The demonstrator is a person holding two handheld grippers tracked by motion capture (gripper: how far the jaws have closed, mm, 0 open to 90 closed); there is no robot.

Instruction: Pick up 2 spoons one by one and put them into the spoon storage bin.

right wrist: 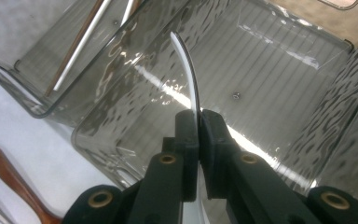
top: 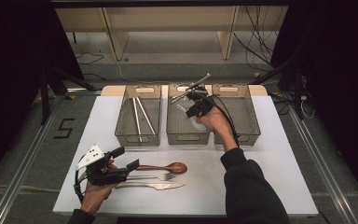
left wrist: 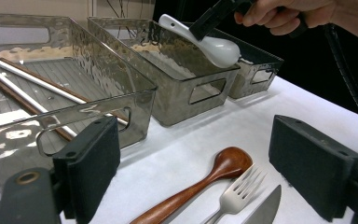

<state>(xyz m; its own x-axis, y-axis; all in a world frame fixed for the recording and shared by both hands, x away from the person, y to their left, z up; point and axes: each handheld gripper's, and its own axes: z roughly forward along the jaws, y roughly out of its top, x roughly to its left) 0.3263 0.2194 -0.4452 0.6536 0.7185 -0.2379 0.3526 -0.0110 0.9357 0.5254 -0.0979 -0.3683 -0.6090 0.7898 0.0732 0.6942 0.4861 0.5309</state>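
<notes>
Over middle bin (right wrist: 279, 70), white spoon (right wrist: 189, 70) handle-up, tilted

Glossy white ceramic-looking spoon (left wrist: 214, 44), rippled clear plastic bins (left wrist: 186, 74), polished wooden spoon (left wrist: 205, 182), shiny metal fork (left wrist: 237, 191).

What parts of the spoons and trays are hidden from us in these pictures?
- White ceramic spoon: its bowl, right gripper view, hidden behind the right gripper.
- Brown wooden spoon: handle end, left gripper view, cut off by the bottom edge.
- Rightmost clear plastic tray: part of its floor, high view, covered by the hand.
</notes>
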